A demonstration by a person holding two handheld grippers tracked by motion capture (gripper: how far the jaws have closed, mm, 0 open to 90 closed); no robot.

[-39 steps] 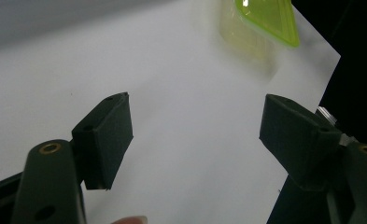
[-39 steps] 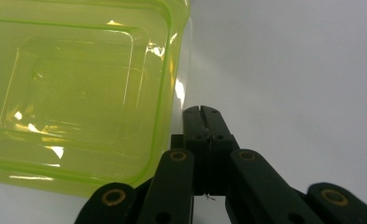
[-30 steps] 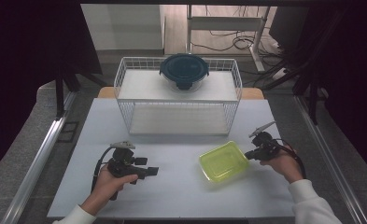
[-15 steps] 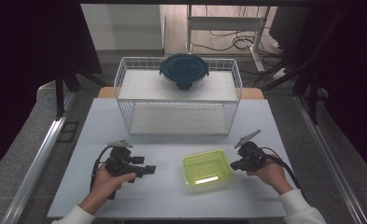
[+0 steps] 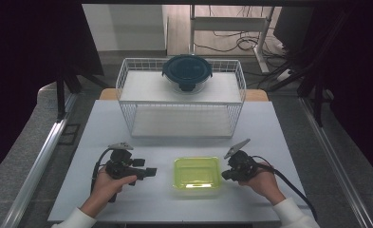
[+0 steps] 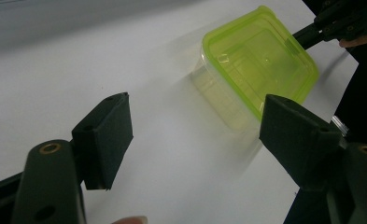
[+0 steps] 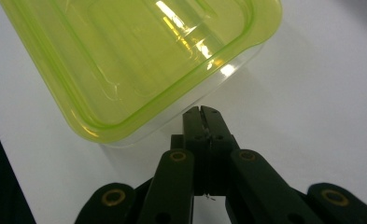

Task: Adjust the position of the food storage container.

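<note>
A lime-green lidded container [image 5: 196, 173] sits flat on the white table [image 5: 269, 137] near the front, between my two grippers. My left gripper [image 5: 151, 173] lies to its left, open, its jaws pointing at the container [image 6: 260, 60] across a short gap of bare table. In the left gripper view the gripper [image 6: 195, 121] has nothing between its pads. My right gripper [image 5: 224, 175] is at the container's right side, shut with nothing in it. Its tips [image 7: 202, 114] stand right against the clear wall under the green lid [image 7: 139, 56]. It also appears in the left gripper view [image 6: 312, 32].
A white wire rack [image 5: 181, 102] stands across the back of the table, with a round dark-lidded container [image 5: 187, 71] on its top shelf. The table's front edge runs just below both hands.
My right gripper has moved left across the table, and the green container has slid left with it from the right side toward the middle. The left gripper has barely shifted.
</note>
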